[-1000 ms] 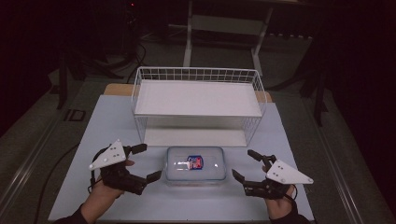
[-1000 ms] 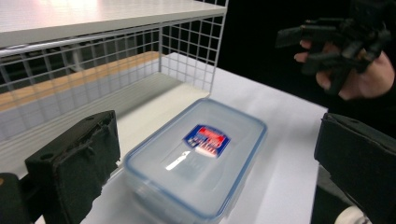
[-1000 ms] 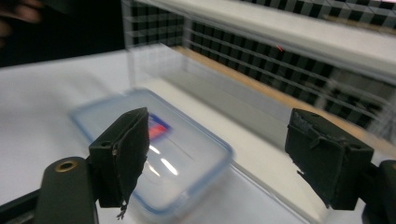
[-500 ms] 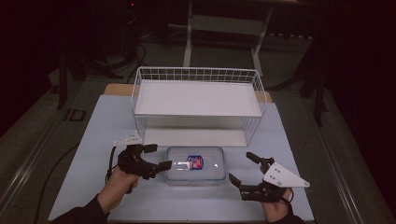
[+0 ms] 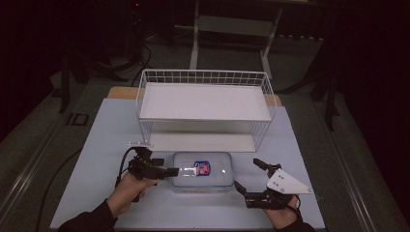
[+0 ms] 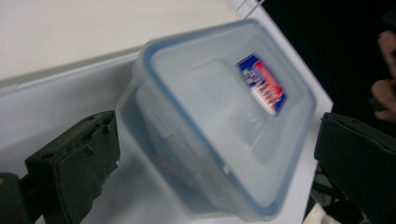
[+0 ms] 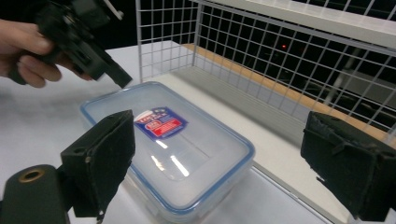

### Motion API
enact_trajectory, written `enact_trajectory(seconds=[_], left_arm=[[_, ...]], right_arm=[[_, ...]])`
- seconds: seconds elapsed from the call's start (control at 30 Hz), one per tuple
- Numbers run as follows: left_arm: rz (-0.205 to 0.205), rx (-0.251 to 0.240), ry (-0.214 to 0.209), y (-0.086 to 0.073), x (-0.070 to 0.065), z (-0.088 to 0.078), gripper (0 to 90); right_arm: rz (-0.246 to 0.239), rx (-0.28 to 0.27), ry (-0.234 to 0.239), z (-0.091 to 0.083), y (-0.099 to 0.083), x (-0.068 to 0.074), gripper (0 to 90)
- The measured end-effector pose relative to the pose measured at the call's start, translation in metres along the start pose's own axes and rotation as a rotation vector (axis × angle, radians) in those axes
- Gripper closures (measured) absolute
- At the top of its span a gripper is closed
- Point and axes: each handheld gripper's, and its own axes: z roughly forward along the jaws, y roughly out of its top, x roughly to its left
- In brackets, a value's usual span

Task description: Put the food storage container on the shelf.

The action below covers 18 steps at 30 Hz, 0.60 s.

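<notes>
High view shows wire shelf [image 5: 205, 104] (white) behind lidded box [image 5: 202, 170].

Blurred plastic container [image 6: 219, 121], its lower corner past the frame's bottom edge

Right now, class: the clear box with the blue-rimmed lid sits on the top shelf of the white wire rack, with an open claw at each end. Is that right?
Not quite. The box sits on the table in front of the rack, not on its top shelf; the high view shows this. The rest holds: the left claw and right claw stand open at its ends.
</notes>
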Motion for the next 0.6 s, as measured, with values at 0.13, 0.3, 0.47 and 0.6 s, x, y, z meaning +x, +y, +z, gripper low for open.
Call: enact_trajectory(seconds=[0.13,0.3,0.47,0.6], left_arm=[[-0.091,0.019,-0.034,-0.002,0.01,0.004,5.3],[-0.149,0.059,-0.058,-0.007,0.018,0.011,13.0],[-0.215,0.073,-0.118,-0.011,0.024,0.014,29.3],[-0.206,0.082,-0.157,-0.01,0.024,0.014,37.1]], right_arm=[[-0.008,0.005,-0.009,-0.001,0.0,0.001,10.1],[0.002,0.019,-0.001,0.0,-0.002,0.0,10.1],[0.025,0.032,0.006,0.002,-0.004,-0.003,10.4],[0.062,0.036,0.006,0.001,-0.006,-0.008,10.5]])
